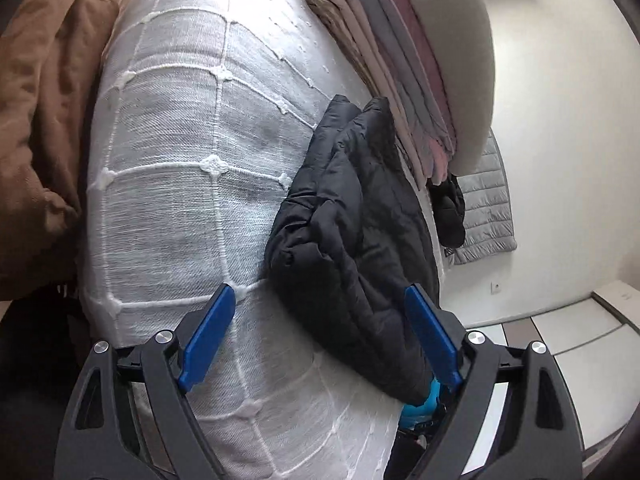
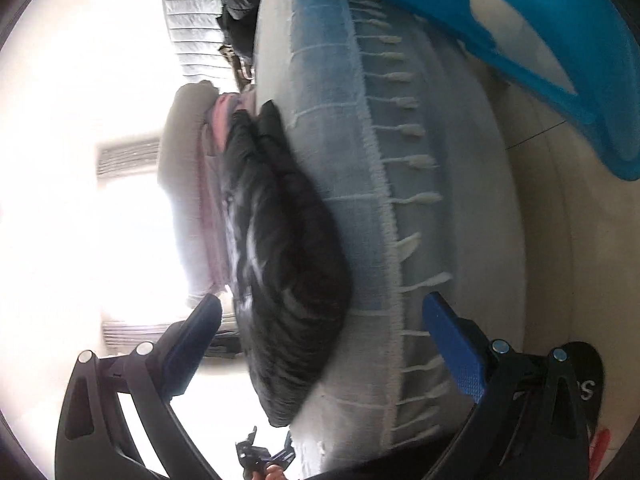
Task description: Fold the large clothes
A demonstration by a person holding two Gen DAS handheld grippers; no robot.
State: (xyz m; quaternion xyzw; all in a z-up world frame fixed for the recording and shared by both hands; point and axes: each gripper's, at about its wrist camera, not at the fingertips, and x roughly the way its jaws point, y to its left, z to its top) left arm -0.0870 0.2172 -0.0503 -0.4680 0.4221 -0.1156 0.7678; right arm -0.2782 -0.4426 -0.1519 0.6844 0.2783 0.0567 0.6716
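A black quilted puffer jacket lies folded in a bundle on the white woven bedspread. My left gripper is open just above the jacket's near end, with its blue fingers wide apart and empty. In the right wrist view the jacket lies on the bedspread. My right gripper is open at the jacket's near end, one finger on each side, holding nothing.
A stack of folded clothes sits beyond the jacket. A brown blanket lies at the left. A grey quilted garment hangs off the bed's far side. A blue plastic basket stands beside the bed's fringed edge.
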